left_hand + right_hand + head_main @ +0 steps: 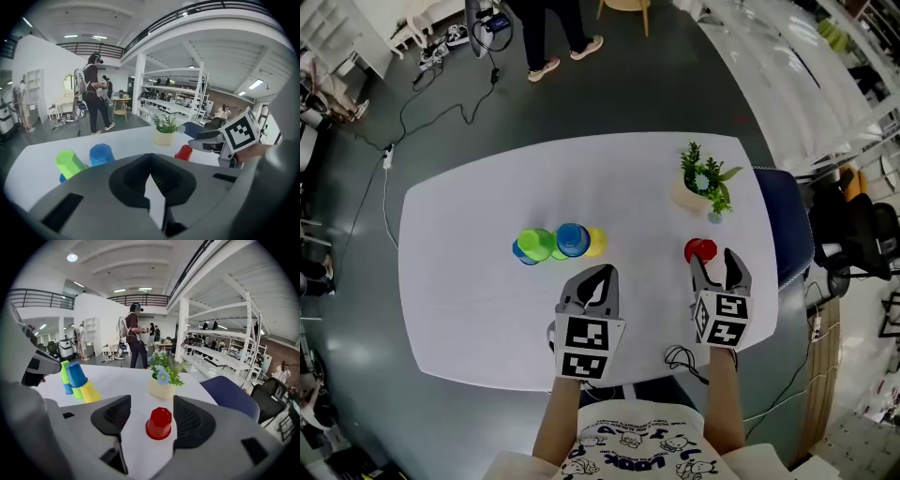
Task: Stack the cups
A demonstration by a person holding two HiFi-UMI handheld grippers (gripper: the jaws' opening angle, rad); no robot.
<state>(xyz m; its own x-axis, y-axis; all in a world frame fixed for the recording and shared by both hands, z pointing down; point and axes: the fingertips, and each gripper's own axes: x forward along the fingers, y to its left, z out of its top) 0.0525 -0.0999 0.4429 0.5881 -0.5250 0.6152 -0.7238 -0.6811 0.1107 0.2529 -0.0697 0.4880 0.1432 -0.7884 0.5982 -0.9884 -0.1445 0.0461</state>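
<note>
- The red cup [700,250] stands mouth-down on the white table [478,300], towards its right side. It is a little in front of the potted plant [703,183].
- The other cups are bunched together near the middle of the table, well apart from the red one. I can see a green cup [536,244], a blue cup [572,239] and a yellow cup [595,242], with more blue showing low behind the green. They touch or overlap, but I can't tell how they nest.
- The right gripper [715,261] points down at the red cup with its tongs wide apart. In the right gripper view the cup sits framed in the gap, a little ahead of the pads, and nothing presses on it.
- The left gripper [597,274] hangs over the bare table just short of the bunch. Its tongs are closed together with nothing between them.
- The red cup looks like faceted moulded plastic. I'd expect it to be very light and stiff enough to keep its shape, but thin-walled and smooth.
- A cup like that would probably skate or tip if one pad reached it first.
- The sensible hold seems to be across two opposite flats around mid-height. That is below the closed top and above the flared rim, and the squeeze should be gentle so it doesn't pop out.
</note>
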